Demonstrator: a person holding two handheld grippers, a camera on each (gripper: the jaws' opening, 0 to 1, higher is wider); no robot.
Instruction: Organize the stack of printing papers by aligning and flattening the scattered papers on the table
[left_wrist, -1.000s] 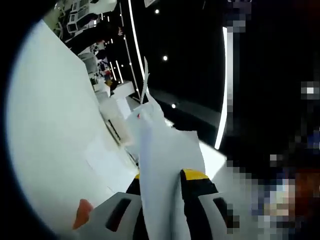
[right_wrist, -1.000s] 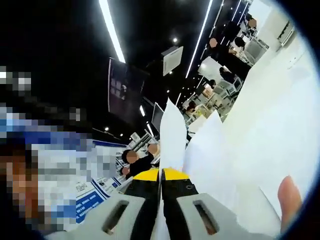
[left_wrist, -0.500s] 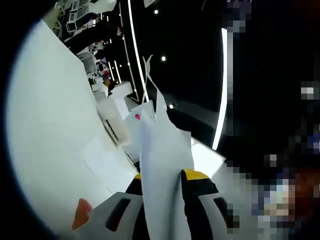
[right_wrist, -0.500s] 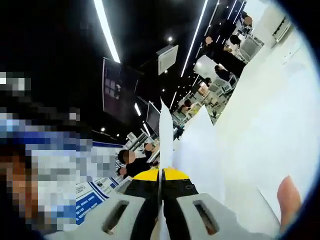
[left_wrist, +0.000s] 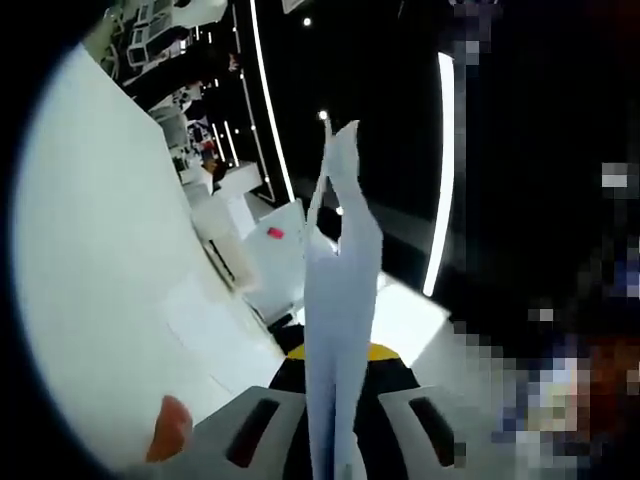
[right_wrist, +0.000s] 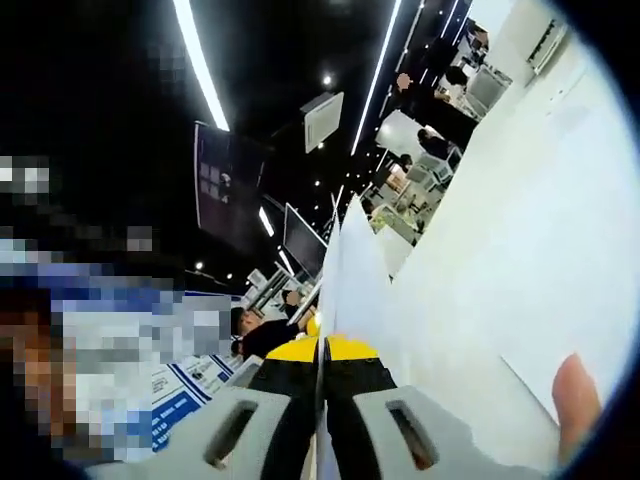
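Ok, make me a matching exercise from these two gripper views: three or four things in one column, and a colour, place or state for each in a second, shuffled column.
Column one:
1. left gripper
2. sheets of printing paper
3. table
4. right gripper

Column two:
A. white surface running along the side of both views
B. shut on the paper, which rises edge-on as a thin line
C. held up off the table, between both grippers
D. shut on the paper, which rises as a tall narrow strip

Pairs: 1-D, 2-C, 3-A, 4-B
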